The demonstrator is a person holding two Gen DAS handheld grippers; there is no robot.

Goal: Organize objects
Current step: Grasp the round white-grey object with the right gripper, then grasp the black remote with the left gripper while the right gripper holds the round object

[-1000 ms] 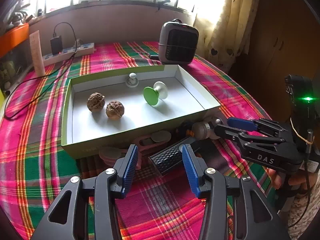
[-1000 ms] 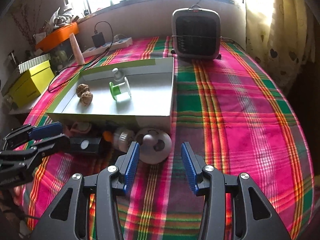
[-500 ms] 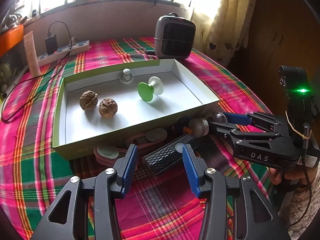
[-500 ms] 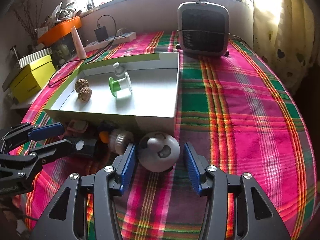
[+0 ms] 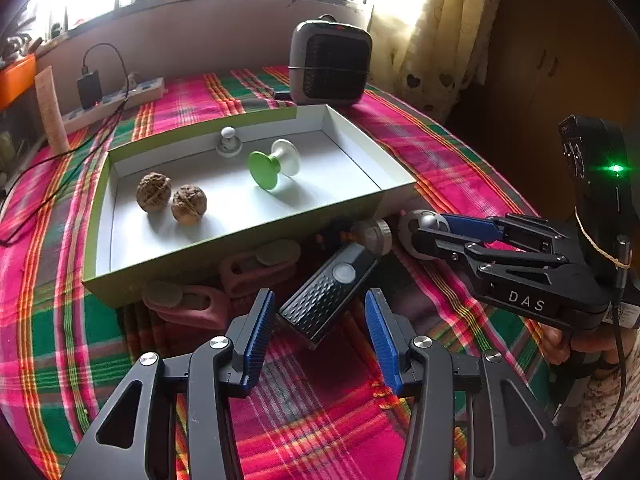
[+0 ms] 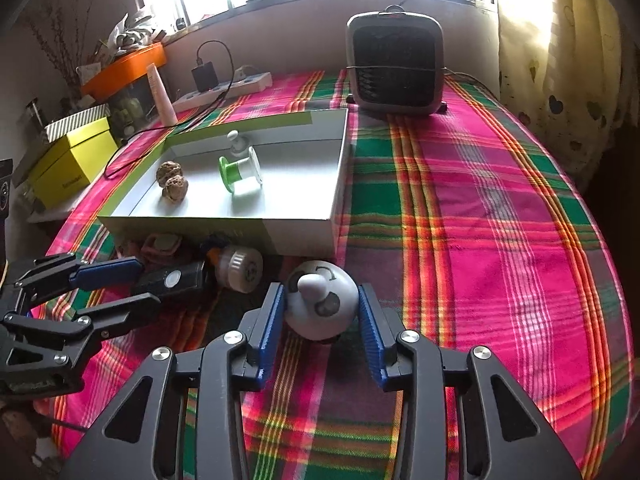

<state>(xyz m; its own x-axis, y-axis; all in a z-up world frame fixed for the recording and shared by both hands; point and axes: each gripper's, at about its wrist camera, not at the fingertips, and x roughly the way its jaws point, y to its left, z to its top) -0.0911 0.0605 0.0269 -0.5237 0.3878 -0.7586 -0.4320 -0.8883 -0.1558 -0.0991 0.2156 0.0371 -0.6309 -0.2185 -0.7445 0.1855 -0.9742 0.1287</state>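
Note:
A shallow white box (image 5: 394, 178) (image 6: 338, 168) with green sides lies on the plaid cloth. It holds two walnuts (image 5: 172, 200) (image 6: 172, 182), a green and white spool (image 5: 272, 162) (image 6: 240, 168) and a small white knob (image 5: 229, 142). Loose in front of it lie a black remote-like device (image 5: 330, 286) (image 6: 172, 280), two pink holders (image 5: 224, 284), a white cap (image 6: 240, 266) and a grey dome (image 6: 320, 304) (image 5: 424, 228). My left gripper (image 5: 320, 322) is open, straddling the near end of the black device. My right gripper (image 6: 322, 324) is open with its pads around the grey dome.
A grey fan heater (image 5: 330, 66) (image 6: 396, 66) stands behind the box. A power strip with a charger (image 5: 108, 94) and a tube lie at the back left. Yellow and orange boxes (image 6: 68, 160) stand off the table's left. Curtains hang at the right.
Both grippers moved forward. The left now straddles the black device. The right has come around the grey dome, which was ahead of its fingers before.

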